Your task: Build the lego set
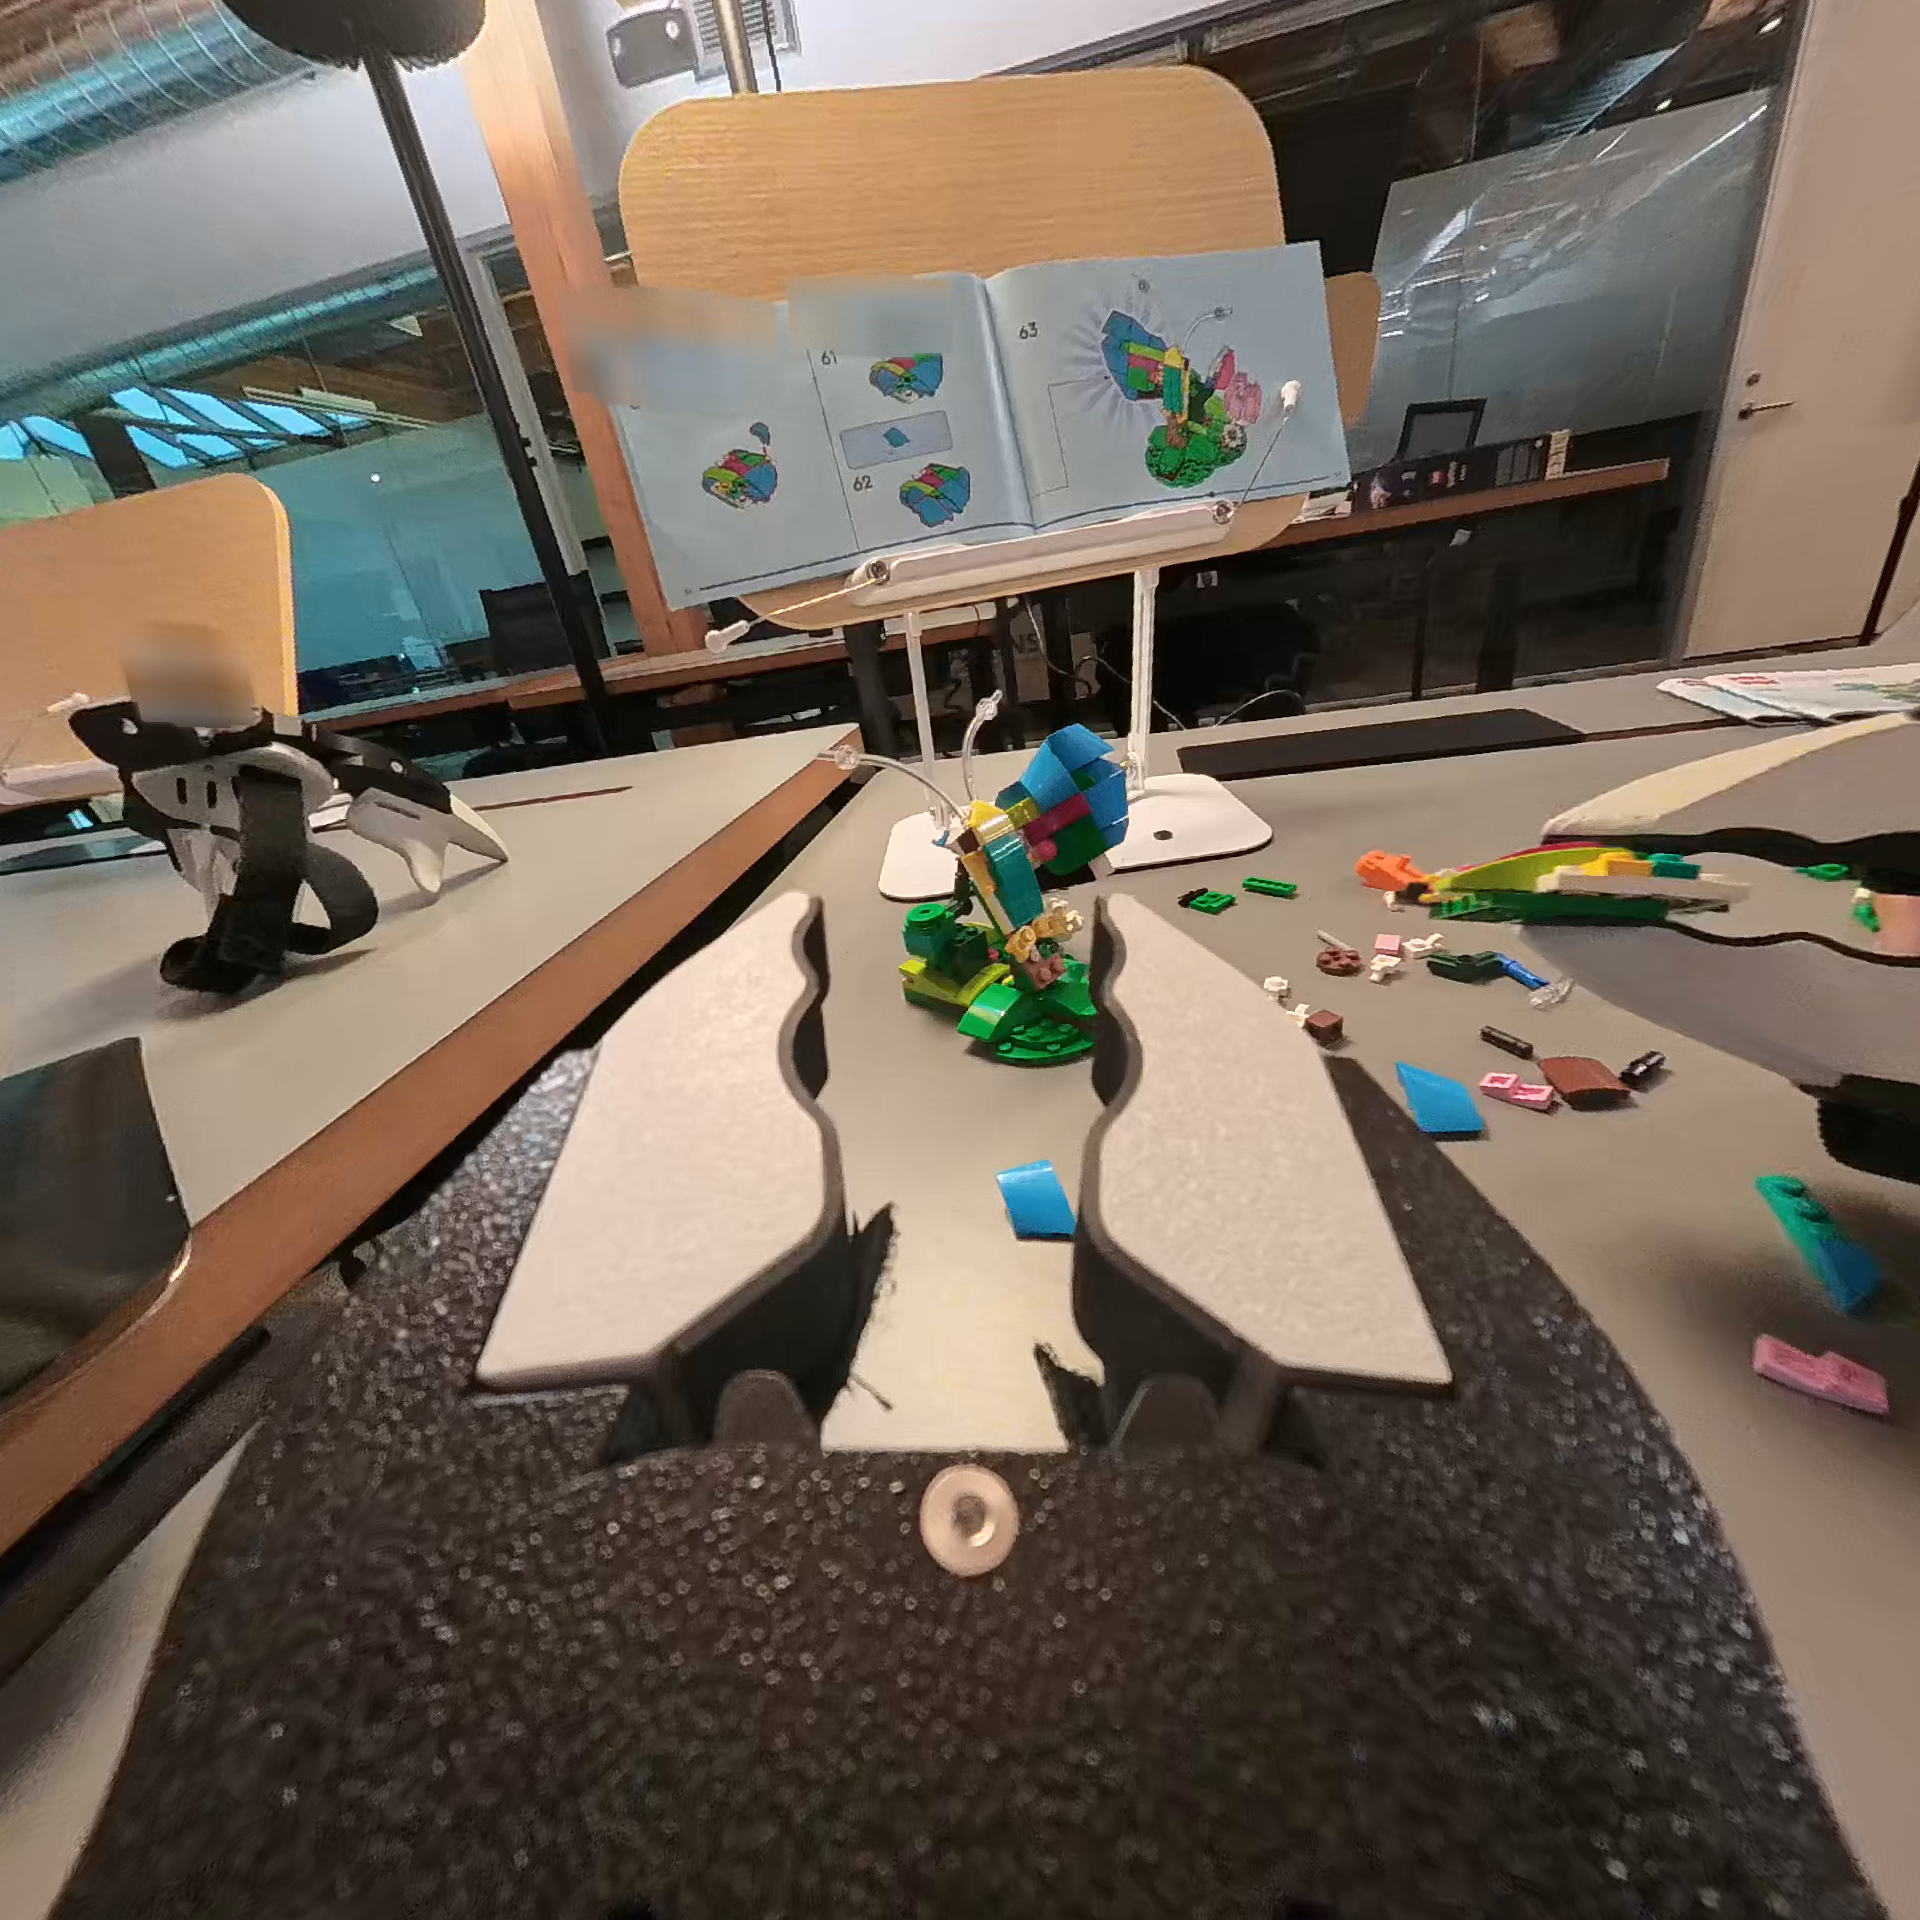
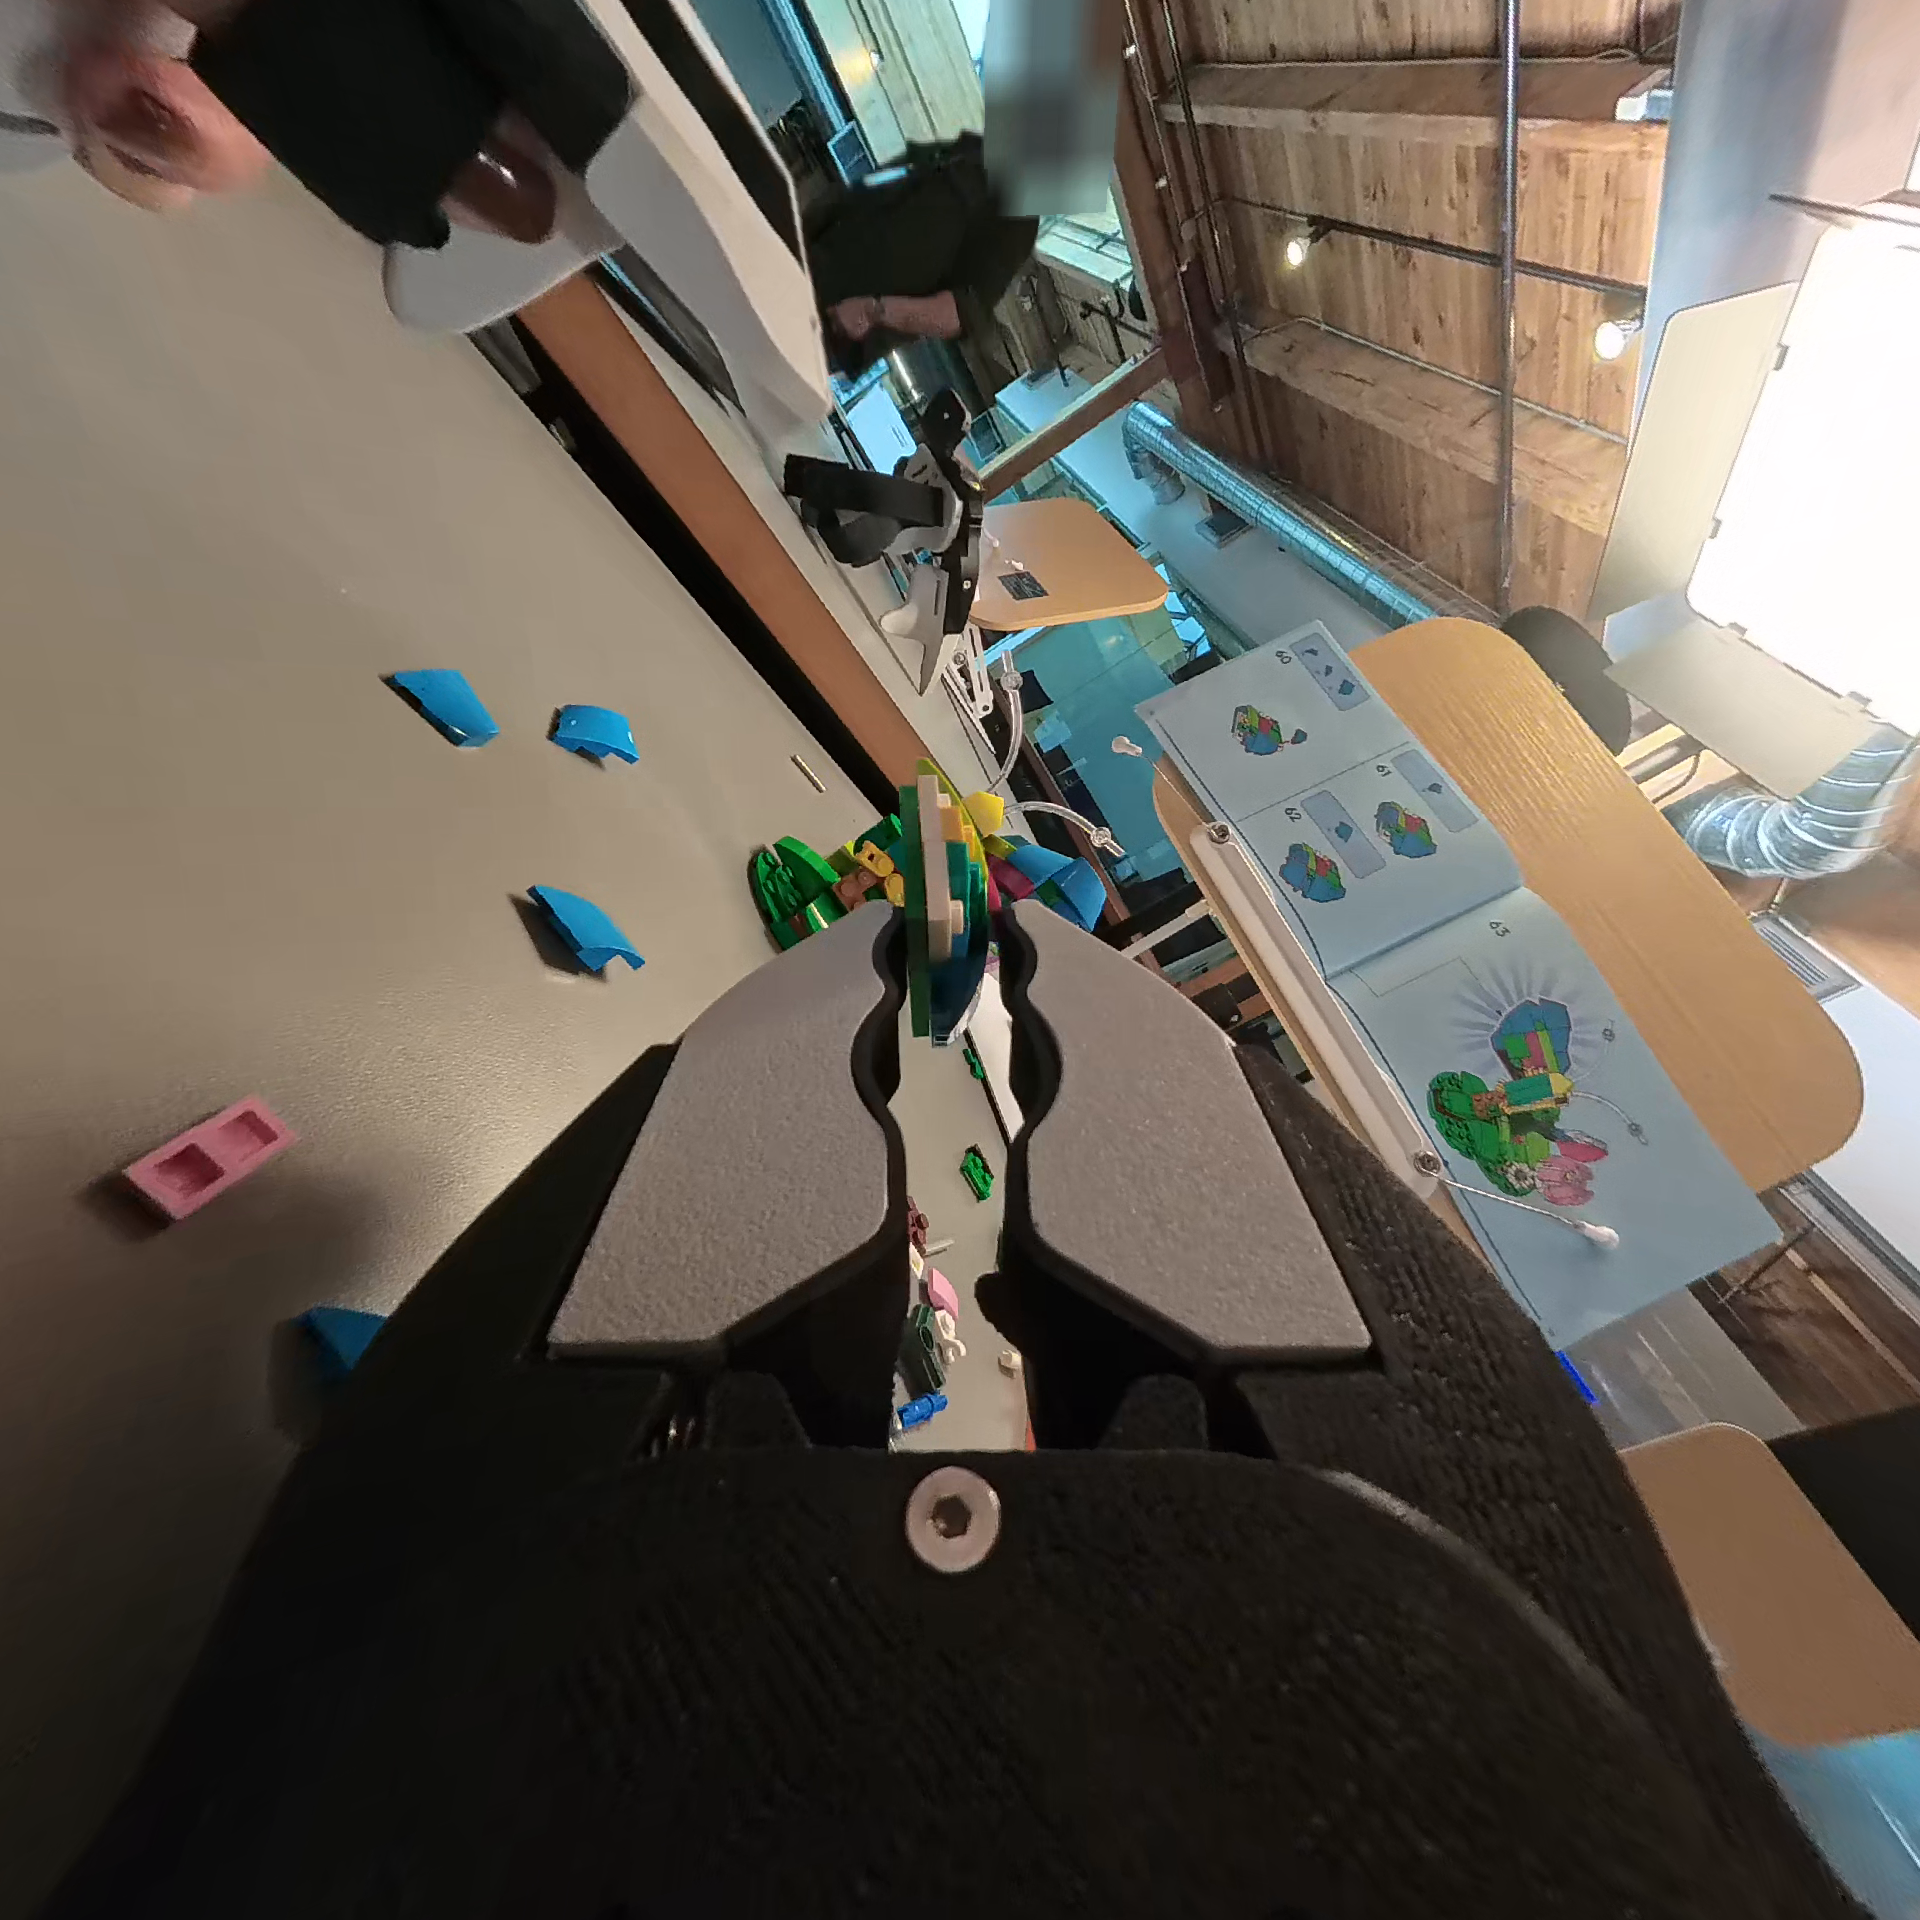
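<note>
A part-built lego butterfly model [image 1: 997,914] on a green base stands on the grey table [image 1: 623,987], just past my left gripper's tips. My left gripper [image 1: 956,935] is open and empty, and a blue curved tile [image 1: 1034,1200] lies on the table between its fingers. My right gripper [image 2: 948,920] is shut on a flat multi-colour wing assembly [image 2: 940,925], held on edge in front of the model [image 2: 800,883]. In the left wrist view this wing [image 1: 1558,883] shows at the right, above the table, in the right gripper's fingers [image 1: 1714,810].
An open instruction booklet [image 1: 987,416] rests on a white stand behind the model. Loose small pieces [image 1: 1455,987] lie to the right, with a teal plate [image 1: 1818,1236] and a pink piece [image 1: 1818,1371] nearer. Several blue curved tiles [image 2: 582,930] and a pink brick [image 2: 203,1153] lie scattered. A black-and-white strapped device [image 1: 260,831] sits on the neighbouring table.
</note>
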Motion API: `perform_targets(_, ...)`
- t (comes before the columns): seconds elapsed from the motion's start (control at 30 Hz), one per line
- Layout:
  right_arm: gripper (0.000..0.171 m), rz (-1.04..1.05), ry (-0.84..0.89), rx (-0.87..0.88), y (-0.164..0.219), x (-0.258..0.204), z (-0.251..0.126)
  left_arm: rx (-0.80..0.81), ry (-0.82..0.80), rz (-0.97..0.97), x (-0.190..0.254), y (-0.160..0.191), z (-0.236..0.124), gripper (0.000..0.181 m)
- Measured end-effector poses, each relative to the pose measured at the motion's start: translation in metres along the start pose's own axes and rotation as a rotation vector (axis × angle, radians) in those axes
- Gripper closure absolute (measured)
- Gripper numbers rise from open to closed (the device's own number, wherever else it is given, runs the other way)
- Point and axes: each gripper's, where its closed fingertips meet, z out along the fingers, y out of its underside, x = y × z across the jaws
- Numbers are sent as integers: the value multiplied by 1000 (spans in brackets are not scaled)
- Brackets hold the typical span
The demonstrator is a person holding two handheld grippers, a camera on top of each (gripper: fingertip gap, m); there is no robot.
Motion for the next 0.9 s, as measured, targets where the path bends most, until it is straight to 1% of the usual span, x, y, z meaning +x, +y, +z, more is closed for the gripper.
perform_targets(0.43,156,-35,-25,26,-5,-7,-2,-1,-6,39,4,0,1,142)
perform_targets(0.57,156,-37,-38,29,-6,-9,-2,29,-34,21,-1,-3,0,151)
perform_targets(0.9,156,-25,-55,29,-5,-11,-1,15,-21,51,4,-2,1,153)
